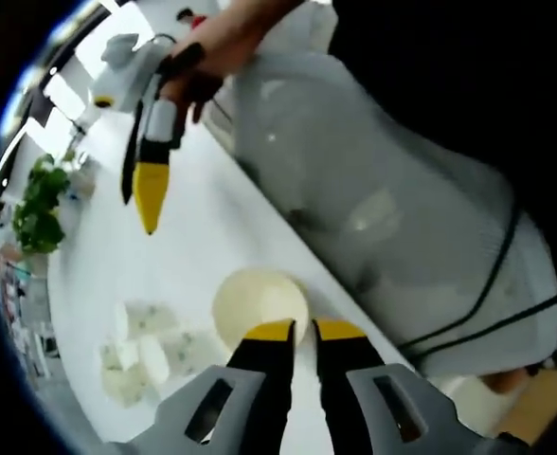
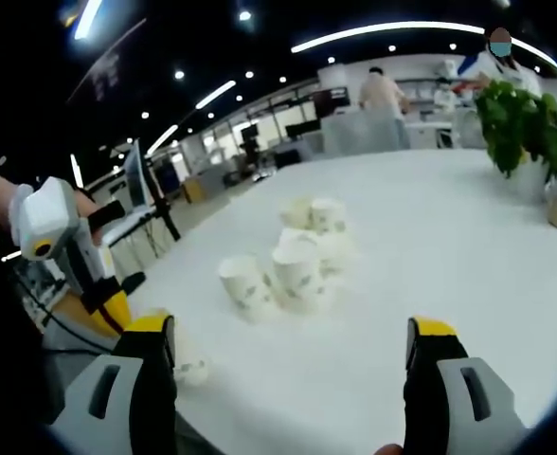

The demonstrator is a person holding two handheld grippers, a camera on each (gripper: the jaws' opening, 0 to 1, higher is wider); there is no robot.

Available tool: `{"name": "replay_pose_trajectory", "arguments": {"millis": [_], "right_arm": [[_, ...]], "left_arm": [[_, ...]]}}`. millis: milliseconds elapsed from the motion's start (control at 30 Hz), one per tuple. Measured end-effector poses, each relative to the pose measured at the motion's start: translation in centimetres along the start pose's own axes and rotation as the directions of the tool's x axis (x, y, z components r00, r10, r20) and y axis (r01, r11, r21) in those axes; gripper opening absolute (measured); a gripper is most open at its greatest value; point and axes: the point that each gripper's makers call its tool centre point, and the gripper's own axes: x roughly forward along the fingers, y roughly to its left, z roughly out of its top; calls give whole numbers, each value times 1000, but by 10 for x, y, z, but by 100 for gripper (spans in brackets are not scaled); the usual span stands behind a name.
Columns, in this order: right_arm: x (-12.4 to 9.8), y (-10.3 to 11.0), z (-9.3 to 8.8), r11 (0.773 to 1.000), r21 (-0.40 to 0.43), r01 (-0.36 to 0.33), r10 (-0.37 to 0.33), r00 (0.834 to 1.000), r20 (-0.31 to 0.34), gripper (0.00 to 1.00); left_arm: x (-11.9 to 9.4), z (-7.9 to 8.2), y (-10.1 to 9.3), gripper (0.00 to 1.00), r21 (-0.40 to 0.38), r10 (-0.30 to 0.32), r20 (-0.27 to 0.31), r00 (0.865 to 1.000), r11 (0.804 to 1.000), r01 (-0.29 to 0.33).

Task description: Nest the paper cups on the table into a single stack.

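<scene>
My left gripper (image 1: 305,332) has its yellow-tipped jaws close together, pinching the wall of a cream paper cup (image 1: 258,303) whose open mouth faces the camera near the table's edge. Several more patterned paper cups (image 1: 146,353) lie and stand in a loose cluster to its left. In the right gripper view that cluster (image 2: 296,273) sits mid-table ahead of my right gripper (image 2: 291,332), whose jaws stand wide apart with nothing between them. The left gripper (image 2: 113,308) shows at the left with the held cup (image 2: 189,366) below it. The right gripper (image 1: 138,190) hovers above the table, in a hand.
The white table (image 1: 212,218) ends in a diagonal edge beside a person's pale-clad torso (image 1: 402,209). A potted plant (image 2: 520,118) stands at the table's far side, the same plant (image 1: 37,204) at the left. Desks, chairs and people fill the room behind.
</scene>
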Motion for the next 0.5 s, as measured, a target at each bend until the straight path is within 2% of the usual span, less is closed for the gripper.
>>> {"name": "replay_pose_trajectory", "arguments": {"millis": [333,467,500], "right_arm": [[0,-2,0,1000,1,0,0,1000,-4,100],[0,-4,0,1000,-2,2,-2,1000,-3,100],[0,-4,0,1000,-1,2,-2,1000,-4,100]], "left_arm": [[-1,-2,0,5,-33,-2,19,1000,999,2],[-11,-5,3,6,-64,26,36,999,998,-24],[-14,-4,5,6,-87,42,56,998,996,-37]]}}
